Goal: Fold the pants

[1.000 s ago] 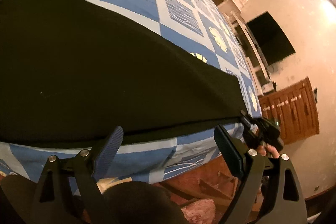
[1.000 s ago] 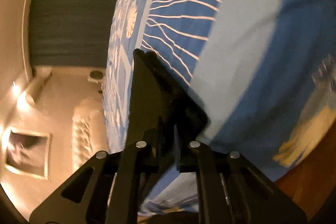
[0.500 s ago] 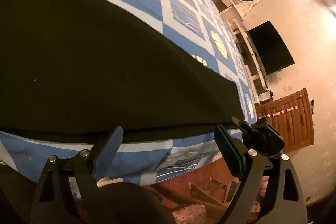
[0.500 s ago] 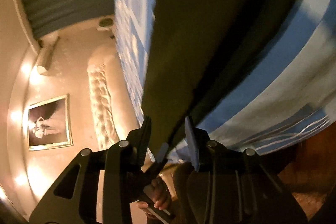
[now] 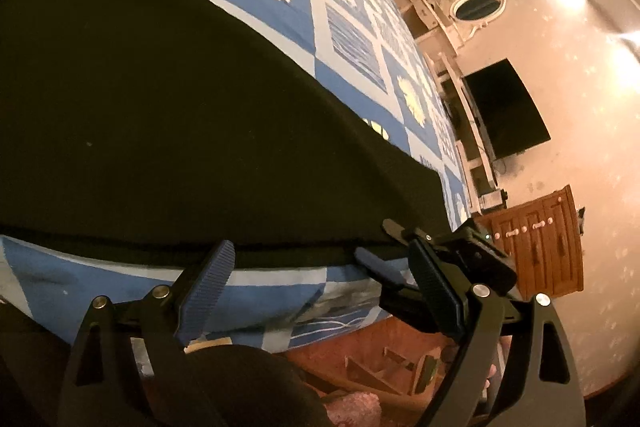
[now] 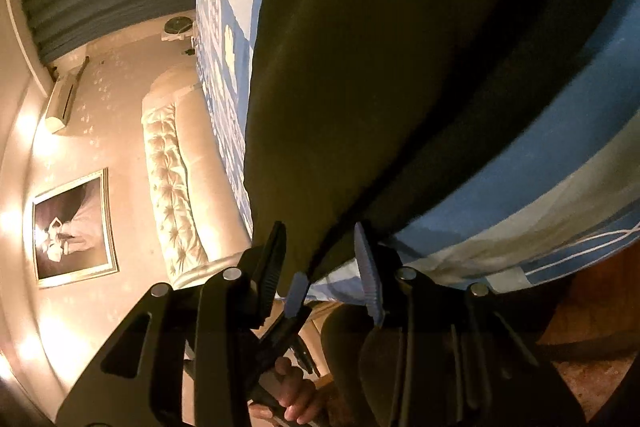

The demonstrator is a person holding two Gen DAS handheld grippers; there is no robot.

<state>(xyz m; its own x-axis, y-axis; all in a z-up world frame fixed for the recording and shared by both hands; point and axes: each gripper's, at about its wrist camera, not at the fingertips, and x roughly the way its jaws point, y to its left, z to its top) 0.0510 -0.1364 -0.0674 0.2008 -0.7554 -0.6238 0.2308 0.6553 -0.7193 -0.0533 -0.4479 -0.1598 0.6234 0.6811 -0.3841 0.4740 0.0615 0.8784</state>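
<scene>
Black pants (image 5: 180,115) lie flat on the bed's blue and white patterned bedspread (image 5: 344,43), their near edge along the bed's front edge. My left gripper (image 5: 320,283) is open and empty just in front of that edge. My right gripper (image 6: 320,259) is open around the pants' edge (image 6: 360,107) near a corner, not clamping it. The right gripper also shows in the left wrist view (image 5: 404,247) at the pants' right corner. The left gripper's fingertip (image 6: 298,293) shows in the right wrist view.
A tufted cream headboard (image 6: 176,183) and a framed picture (image 6: 72,227) are at one end. A black TV (image 5: 504,111), white shelves and a wooden cabinet (image 5: 540,247) stand by the other wall. Wooden floor (image 5: 380,355) lies below the bed's edge.
My right gripper opened and let go of the pants' corner, now laid on the bed. My left gripper stayed open and drew closer to the right one.
</scene>
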